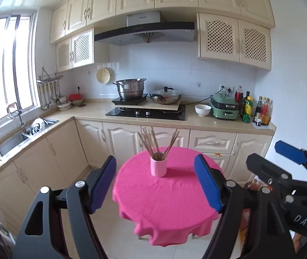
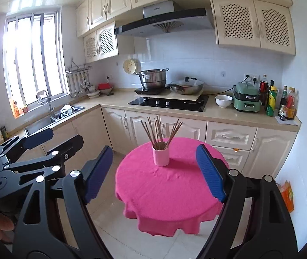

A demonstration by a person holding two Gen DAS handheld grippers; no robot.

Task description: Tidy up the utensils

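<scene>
We are holding the left gripper at 6 o'clock, its blue pads spread wide and gripping nothing. Our right gripper is hanging beside it, equally spread. Beyond both, toward 12 o'clock, the pink cup of chopsticks is standing upright on the round pink table, toward its far edge.

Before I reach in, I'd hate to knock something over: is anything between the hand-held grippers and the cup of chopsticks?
Nothing visible. Both the left hand-held gripper and right hand-held gripper are open and empty, short of the table. Only bare pink cloth lies before the cup holding the chopsticks.
</scene>
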